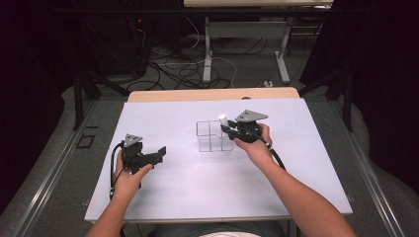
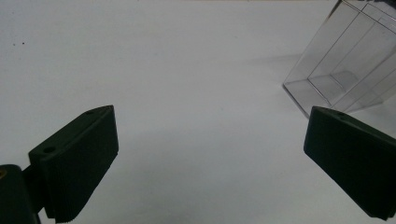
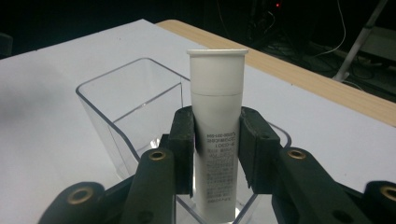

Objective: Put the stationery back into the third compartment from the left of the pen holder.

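Observation:
A clear plastic organiser with several open compartments stands near the middle of the white table. My right gripper hangs over its right side, shut on a white tube that stands upright. In the right gripper view the white tube, with small printed text, is clamped between both jaws above a compartment of the clear organiser. My left gripper rests low at the left of the table, open, with nothing between its jaws. In the left gripper view the clear organiser lies ahead at the upper right.
The white sheet covers the table, with a bare wooden strip at the far edge. Beyond it are table legs and cables on the floor. Dark rails flank both sides.

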Tool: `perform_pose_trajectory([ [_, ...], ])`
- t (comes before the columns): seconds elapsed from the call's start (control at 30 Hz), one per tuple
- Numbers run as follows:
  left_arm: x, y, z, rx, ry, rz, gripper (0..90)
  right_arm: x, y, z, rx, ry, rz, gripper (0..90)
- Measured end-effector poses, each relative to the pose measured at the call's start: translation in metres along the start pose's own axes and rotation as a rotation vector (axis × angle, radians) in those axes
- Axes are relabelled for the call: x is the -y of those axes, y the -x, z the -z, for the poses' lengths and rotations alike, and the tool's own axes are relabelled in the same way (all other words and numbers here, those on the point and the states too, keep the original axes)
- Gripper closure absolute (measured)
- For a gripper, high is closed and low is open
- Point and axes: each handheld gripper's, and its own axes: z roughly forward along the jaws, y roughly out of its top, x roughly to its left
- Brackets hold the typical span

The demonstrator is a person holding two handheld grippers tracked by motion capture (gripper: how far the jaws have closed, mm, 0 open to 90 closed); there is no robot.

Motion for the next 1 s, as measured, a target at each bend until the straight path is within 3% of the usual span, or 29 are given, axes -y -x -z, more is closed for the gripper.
perform_pose_trajectory([
  [0.8, -0.0002, 0.0000, 0.0001, 0.003, 0.000, -0.001, 3.1, 0.0041, -0.0012, -0.0043, -0.010, -0.042, -0.005, 67.7],
  [1.0, -0.0002, -0.0003, 0.0001, 0.001, -0.003, -0.004, 3.1, -0.0008, -0.0032, 0.0025, -0.001, -0.019, -0.018, 47.9],
])
